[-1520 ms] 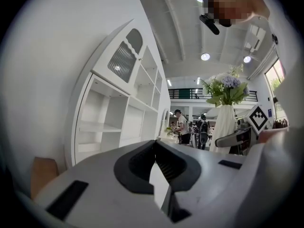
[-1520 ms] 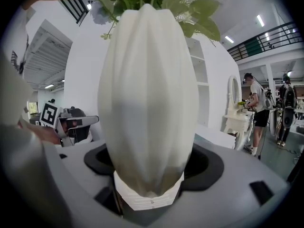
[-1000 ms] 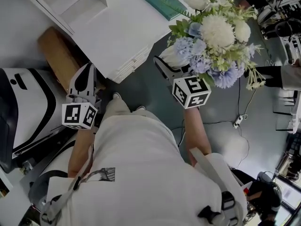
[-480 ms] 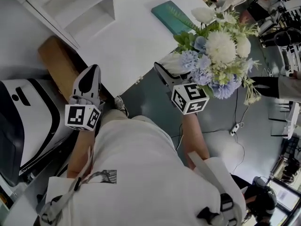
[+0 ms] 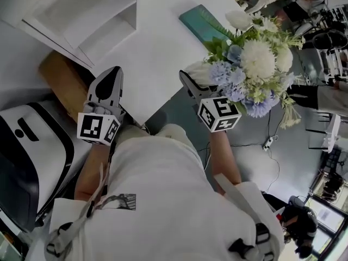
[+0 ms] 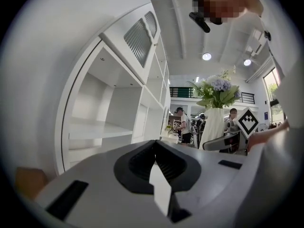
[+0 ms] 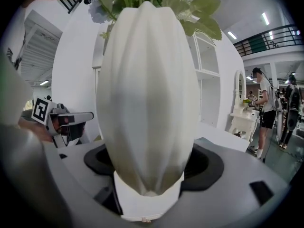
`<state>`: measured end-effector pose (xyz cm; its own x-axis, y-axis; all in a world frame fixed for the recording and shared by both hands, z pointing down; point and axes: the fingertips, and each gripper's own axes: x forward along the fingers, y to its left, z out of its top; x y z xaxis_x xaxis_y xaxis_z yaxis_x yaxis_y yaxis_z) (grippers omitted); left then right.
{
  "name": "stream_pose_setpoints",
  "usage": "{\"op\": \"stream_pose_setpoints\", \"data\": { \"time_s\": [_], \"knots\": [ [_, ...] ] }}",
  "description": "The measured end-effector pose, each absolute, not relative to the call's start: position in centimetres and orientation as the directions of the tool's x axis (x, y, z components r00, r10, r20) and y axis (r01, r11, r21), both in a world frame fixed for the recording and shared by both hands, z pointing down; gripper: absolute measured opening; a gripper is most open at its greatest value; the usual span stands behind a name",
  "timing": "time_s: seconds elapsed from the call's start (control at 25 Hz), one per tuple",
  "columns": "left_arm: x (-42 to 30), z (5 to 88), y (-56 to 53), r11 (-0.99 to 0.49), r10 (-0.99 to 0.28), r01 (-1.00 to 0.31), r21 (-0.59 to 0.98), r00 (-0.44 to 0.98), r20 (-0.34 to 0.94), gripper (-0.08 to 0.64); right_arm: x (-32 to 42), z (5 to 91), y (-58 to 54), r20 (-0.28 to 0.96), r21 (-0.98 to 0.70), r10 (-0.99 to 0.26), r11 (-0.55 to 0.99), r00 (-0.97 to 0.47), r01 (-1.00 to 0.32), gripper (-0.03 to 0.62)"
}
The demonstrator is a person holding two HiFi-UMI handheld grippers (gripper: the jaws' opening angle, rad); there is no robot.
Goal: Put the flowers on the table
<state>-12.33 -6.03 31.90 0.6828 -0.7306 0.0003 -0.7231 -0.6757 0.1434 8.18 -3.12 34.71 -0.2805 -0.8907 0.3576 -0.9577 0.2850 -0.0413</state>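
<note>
Right gripper [image 7: 147, 194] is clamped on the white vase [image 7: 147, 94], and the flowers [image 5: 255, 64] are held in the air at upper right of the head view, just off the edge of the white bench [image 5: 155, 48]. Left gripper [image 6: 159, 175], jaws together and empty, hovers centre-left.

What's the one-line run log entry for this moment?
right gripper: shut on white vase of flowers | left gripper: shut, empty | vase: held near table edge

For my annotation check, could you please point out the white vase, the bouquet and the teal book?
white vase [image 7: 147, 103], right gripper view, its ribbed body.
bouquet [image 5: 256, 58], head view, large white bloom.
teal book [image 5: 198, 20], head view, cover.
</note>
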Motion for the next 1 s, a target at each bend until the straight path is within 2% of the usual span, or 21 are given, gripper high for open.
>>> {"op": "stream_pose_setpoints", "data": {
  "time_s": [0.36,0.56,1.0],
  "knots": [
    [-10.3,31.5,-10.2,-0.666,-0.739,-0.732,0.143,0.674,0.007,0.015,8.9,35.6,-7.7,0.39,-0.044,-0.866,0.323,-0.314,-0.945,0.39],
    [-9.2,30.7,-10.1,-0.612,-0.784,-0.78,0.132,0.62,0.032,0.015,9.8,35.9,-8.6,0.408,-0.026,-0.839,0.383,-0.359,-0.924,0.39],
    [-7.3,35.2,-15.1,-0.538,-0.834,-0.837,0.099,0.545,0.082,0.015,10.8,43.8,-16.2,0.426,-0.046,-0.801,0.445,-0.421,-0.894,0.39]
  ]
}}
